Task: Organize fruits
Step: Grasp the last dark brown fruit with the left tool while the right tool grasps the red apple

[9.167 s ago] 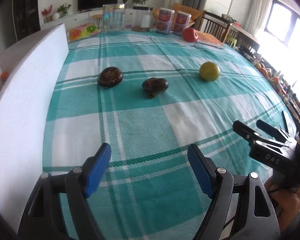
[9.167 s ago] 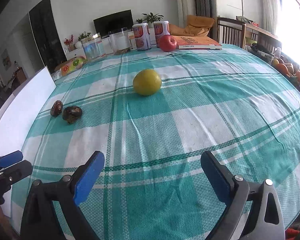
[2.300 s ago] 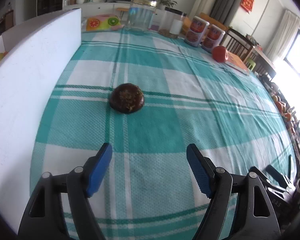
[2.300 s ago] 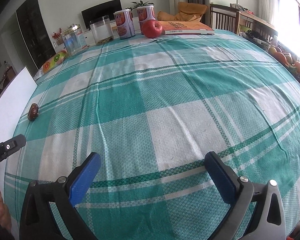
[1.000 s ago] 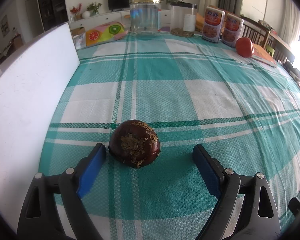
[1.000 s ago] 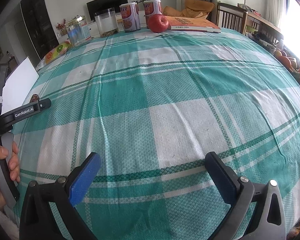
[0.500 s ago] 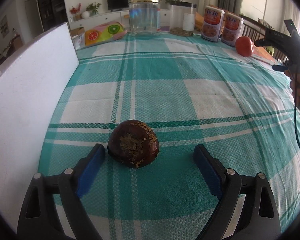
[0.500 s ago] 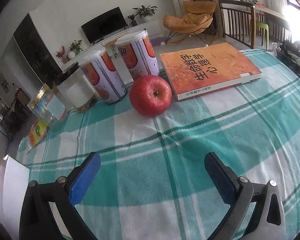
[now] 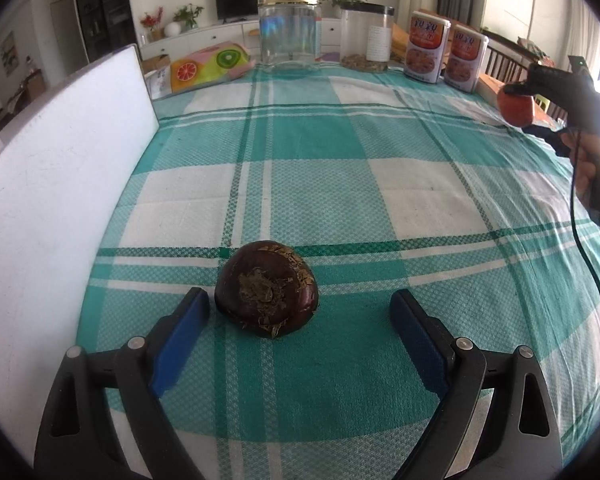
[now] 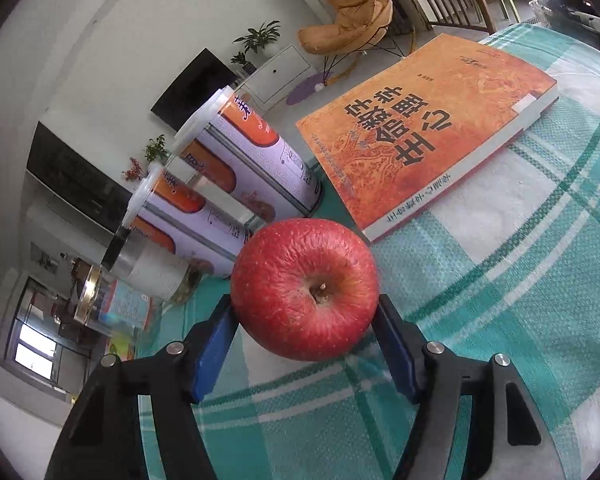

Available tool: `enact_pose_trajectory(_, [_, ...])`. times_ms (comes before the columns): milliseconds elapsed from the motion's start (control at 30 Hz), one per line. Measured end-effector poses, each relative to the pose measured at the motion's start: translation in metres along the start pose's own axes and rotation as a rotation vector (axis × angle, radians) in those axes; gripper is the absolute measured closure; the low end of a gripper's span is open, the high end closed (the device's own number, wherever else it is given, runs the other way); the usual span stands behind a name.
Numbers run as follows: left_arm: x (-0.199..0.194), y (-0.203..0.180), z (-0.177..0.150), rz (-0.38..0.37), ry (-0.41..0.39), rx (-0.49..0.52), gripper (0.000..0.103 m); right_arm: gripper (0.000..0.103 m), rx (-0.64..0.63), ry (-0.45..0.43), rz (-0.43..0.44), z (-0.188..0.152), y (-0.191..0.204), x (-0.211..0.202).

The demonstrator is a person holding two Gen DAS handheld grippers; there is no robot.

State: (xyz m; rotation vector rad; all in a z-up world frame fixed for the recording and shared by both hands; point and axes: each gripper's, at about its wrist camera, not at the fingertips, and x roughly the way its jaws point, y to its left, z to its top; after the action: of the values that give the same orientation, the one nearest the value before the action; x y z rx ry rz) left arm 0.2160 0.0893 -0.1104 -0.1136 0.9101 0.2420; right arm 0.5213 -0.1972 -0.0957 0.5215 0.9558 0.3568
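A dark brown, flaky round fruit (image 9: 266, 288) lies on the green checked tablecloth (image 9: 340, 184). My left gripper (image 9: 300, 314) is open around it, the fruit close to the left pad and far from the right one. My right gripper (image 10: 305, 320) is shut on a red apple (image 10: 305, 294), both blue pads pressed on its sides, low over the cloth. The apple (image 9: 516, 107) and right gripper also show at the far right of the left wrist view.
A tall white board (image 9: 56, 184) stands along the table's left edge. At the back stand a glass jar (image 9: 289, 38), a black-lidded jar (image 9: 367, 38) and two printed cans (image 10: 236, 168). An orange book (image 10: 428, 128) lies just behind the apple.
My right gripper has moved in on the red apple and closed its pads on it, tilting as it did. My left gripper has stayed open around the brown fruit.
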Motion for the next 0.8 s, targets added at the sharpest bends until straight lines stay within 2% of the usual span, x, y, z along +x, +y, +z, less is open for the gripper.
enact_pose_trajectory(67, [0.000, 0.000, 0.000, 0.000, 0.000, 0.000, 0.009, 0.035, -0.085, 0.073, -0.010, -0.028, 0.006, -0.029])
enact_pose_trajectory(167, [0.000, 0.000, 0.000, 0.000, 0.000, 0.000, 0.009, 0.035, -0.230, 0.219, -0.076, -0.081, 0.018, -0.073])
enact_pose_trajectory(267, [0.000, 0.000, 0.000, 0.000, 0.000, 0.001, 0.009, 0.035, -0.393, 0.374, -0.199, -0.142, 0.029, -0.107])
enact_pose_trajectory(367, [0.000, 0.000, 0.000, 0.000, 0.000, 0.001, 0.009, 0.035, -0.576, 0.459, -0.314, -0.200, 0.042, -0.126])
enact_pose_trajectory(433, [0.000, 0.000, 0.000, 0.000, 0.000, 0.001, 0.009, 0.035, -0.701, 0.431, -0.382, -0.229, 0.050, -0.133])
enact_pose_trajectory(467, [0.000, 0.000, 0.000, 0.000, 0.000, 0.001, 0.009, 0.035, -0.720, 0.416, -0.394, -0.237, 0.055, -0.133])
enact_pose_trajectory(600, [0.000, 0.000, 0.000, -0.005, 0.000, -0.002, 0.009, 0.035, -0.711, 0.304, -0.392, -0.244, 0.064, -0.132])
enact_pose_trajectory(700, [-0.003, 0.001, 0.000, -0.052, -0.003, 0.016, 0.014, 0.035, -0.650, 0.243, -0.362, -0.240, 0.068, -0.127])
enact_pose_trajectory(733, [-0.005, 0.000, -0.001, -0.061, -0.007, 0.034, 0.018, 0.035, -0.613, 0.234, -0.342, -0.238, 0.067, -0.128])
enact_pose_trajectory(767, [-0.009, 0.000, -0.002, -0.051, -0.022, 0.053, 0.043, 0.035, -0.572, 0.230, -0.318, -0.236, 0.064, -0.131])
enact_pose_trajectory(800, [-0.012, 0.000, -0.003, -0.071, -0.032, 0.067, 0.056, 0.035, -0.529, 0.231, -0.289, -0.234, 0.062, -0.131])
